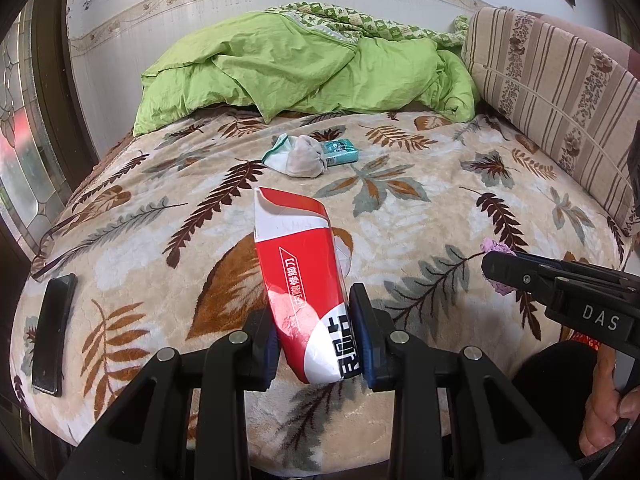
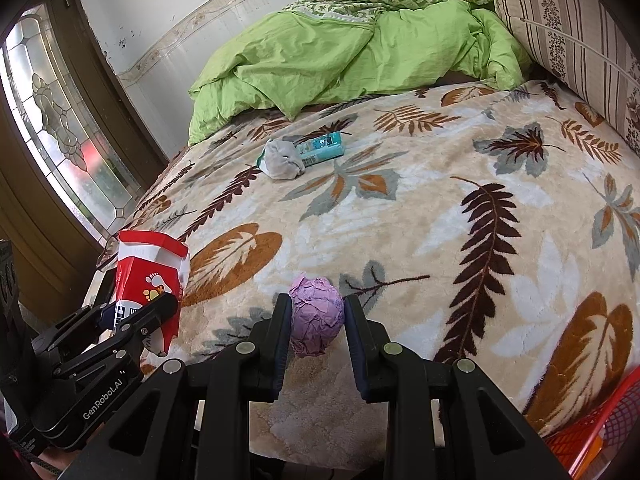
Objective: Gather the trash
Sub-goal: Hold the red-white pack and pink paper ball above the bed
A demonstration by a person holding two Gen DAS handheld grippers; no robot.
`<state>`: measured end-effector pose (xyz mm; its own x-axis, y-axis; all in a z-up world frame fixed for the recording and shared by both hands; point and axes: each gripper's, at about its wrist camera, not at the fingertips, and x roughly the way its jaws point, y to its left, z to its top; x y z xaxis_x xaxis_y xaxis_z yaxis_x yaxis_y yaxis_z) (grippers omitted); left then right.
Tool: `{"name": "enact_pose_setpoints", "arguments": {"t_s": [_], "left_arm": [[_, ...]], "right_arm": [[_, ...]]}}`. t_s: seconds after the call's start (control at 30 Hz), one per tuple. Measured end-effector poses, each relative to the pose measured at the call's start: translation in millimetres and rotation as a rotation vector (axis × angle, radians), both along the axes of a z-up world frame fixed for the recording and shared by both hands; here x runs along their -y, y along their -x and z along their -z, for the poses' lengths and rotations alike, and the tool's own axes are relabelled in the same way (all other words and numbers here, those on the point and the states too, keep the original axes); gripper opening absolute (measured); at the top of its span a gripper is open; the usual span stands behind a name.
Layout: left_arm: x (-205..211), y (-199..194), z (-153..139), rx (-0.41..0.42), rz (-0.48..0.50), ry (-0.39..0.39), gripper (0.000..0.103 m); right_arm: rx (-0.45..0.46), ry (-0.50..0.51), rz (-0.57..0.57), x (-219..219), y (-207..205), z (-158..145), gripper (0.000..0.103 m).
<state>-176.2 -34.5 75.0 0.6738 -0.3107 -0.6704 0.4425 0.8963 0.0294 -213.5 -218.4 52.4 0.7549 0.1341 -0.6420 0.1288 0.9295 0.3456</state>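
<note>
My left gripper (image 1: 312, 320) is shut on a torn red and white paper box (image 1: 300, 272) and holds it over the near edge of the bed; it also shows in the right wrist view (image 2: 148, 276). My right gripper (image 2: 316, 312) is shut on a crumpled purple paper ball (image 2: 316, 320), seen in the left wrist view as purple paper (image 1: 496, 248) at the fingertips. A teal tissue pack (image 2: 322, 148) and a grey-white sock (image 2: 282, 164) lie together further up the bed.
The bed has a leaf-patterned blanket (image 2: 440, 220). A green duvet (image 1: 300, 68) is bunched at the far end and a striped cushion (image 1: 560, 92) stands on the right. A black phone (image 1: 52, 336) lies at the left edge. A red mesh basket (image 2: 600, 432) is at the lower right.
</note>
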Motion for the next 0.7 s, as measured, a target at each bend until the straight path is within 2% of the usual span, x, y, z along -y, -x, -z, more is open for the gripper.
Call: {"name": "enact_pose_setpoints", "arguments": {"t_s": [0.7], "left_arm": [[5.2,4.9,-0.3,-0.003,0.008,-0.003,0.030]], "right_arm": [[-0.009,-0.029,0.012,0.4,4.0,0.3,0.028]]}}
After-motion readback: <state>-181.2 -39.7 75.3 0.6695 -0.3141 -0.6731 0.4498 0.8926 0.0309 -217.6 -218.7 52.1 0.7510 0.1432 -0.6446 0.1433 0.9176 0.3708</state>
